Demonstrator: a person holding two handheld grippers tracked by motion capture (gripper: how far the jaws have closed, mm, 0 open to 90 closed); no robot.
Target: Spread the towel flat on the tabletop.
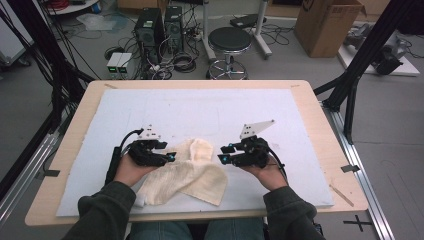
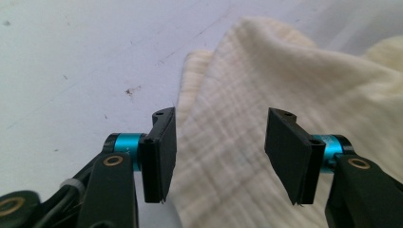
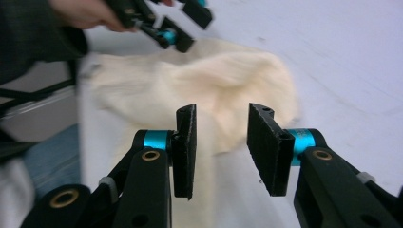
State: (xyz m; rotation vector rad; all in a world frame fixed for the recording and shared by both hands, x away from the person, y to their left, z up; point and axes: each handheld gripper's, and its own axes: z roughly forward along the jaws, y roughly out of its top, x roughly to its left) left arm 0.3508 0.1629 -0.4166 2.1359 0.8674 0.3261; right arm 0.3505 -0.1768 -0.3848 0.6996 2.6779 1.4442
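Nearest to me, by the near edge of the white foam mat (image 1: 165, 102) that covers the wooden table (image 1: 320, 125), lies the cream woven cloth (image 1: 187, 177), crumpled and partly folded over itself. It sits a little left of the middle of that near edge, with one rounded fold pushed up toward the mat's centre.

My left gripper (image 1: 167, 156) hangs over the cloth's left part, jaws pointing to the right. In the left gripper view (image 2: 219, 154) its jaws stand fairly wide apart, nothing pinched between them; the cloth (image 2: 285, 95) lies below and beyond them, and I see bare mat (image 2: 85, 61) to the left.

My right gripper (image 1: 226, 153) is just off the cloth's right edge, jaws pointing left toward it. In the right gripper view (image 3: 221, 149) its jaws stand narrowly apart and empty, with the cloth (image 3: 209, 85) blurred beyond them and my left gripper (image 3: 183, 31) farther off above the cloth.

Past the table's far edge, on the floor, stand a black round stool (image 1: 229, 42) and a brown cardboard box (image 1: 327, 25).
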